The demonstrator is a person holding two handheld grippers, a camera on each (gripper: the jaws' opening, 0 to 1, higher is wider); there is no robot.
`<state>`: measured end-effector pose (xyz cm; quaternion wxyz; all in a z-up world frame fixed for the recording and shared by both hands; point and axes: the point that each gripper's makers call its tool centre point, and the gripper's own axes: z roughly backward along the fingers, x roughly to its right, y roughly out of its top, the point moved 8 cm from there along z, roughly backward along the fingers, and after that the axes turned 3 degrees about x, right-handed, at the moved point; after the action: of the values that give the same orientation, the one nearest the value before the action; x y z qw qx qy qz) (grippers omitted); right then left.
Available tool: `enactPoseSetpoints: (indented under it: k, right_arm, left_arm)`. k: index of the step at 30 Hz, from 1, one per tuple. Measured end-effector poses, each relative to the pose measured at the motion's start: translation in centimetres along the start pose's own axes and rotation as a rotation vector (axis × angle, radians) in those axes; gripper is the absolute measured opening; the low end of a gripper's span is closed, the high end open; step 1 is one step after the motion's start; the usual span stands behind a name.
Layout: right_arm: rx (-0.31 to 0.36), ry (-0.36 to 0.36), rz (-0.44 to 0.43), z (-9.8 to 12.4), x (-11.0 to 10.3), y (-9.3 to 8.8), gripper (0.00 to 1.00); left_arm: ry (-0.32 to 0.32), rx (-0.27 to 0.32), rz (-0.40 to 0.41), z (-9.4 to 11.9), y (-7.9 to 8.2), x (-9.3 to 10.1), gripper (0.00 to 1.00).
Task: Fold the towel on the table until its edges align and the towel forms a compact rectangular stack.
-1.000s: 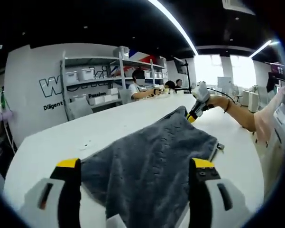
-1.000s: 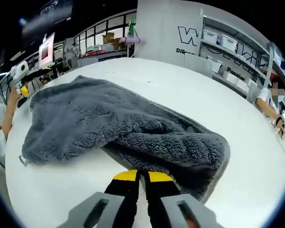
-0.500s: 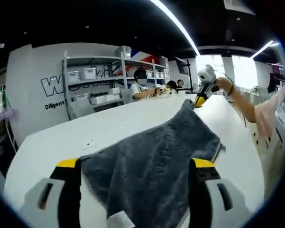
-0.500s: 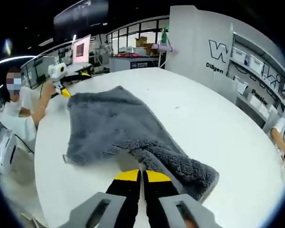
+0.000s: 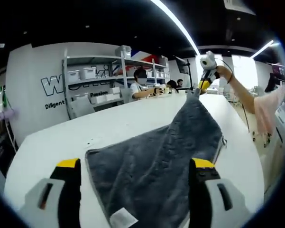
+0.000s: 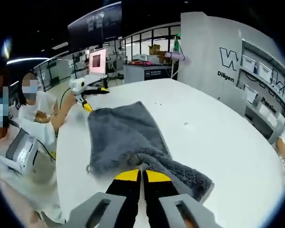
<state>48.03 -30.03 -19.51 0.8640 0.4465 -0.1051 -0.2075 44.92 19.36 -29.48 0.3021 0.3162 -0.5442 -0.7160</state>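
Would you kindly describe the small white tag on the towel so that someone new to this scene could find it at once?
Start at the big white table and find the grey towel spread across it, its far corner lifted by the right gripper. Follow the towel to its near edge, between the left gripper's yellow-tipped jaws. The tag sits there, the one pale square on otherwise plain grey pile.

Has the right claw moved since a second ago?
Yes. The right claw, shut on the towel corner, rose from the tabletop up against the windows.
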Motion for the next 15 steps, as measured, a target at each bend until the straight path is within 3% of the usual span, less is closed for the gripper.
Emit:
enactPoseSetpoints:
  k: [3, 11, 15]
  right_arm:
    - [0.044, 0.013, 0.003, 1.1, -0.4, 0.7, 0.02]
    - [0.132, -0.050, 0.033, 4.2, -1.5, 1.9, 0.03]
    - [0.167, -0.127, 0.035, 6.4, -1.3, 2.2, 0.03]
  left_arm:
    - [-0.002, -0.009, -0.003, 0.0, -0.1, 0.0, 0.99]
    - [-0.001, -0.007, 0.001, 0.1, -0.1, -0.1, 0.99]
    - [0.000, -0.011, 0.003, 0.1, -0.1, -0.2, 0.99]
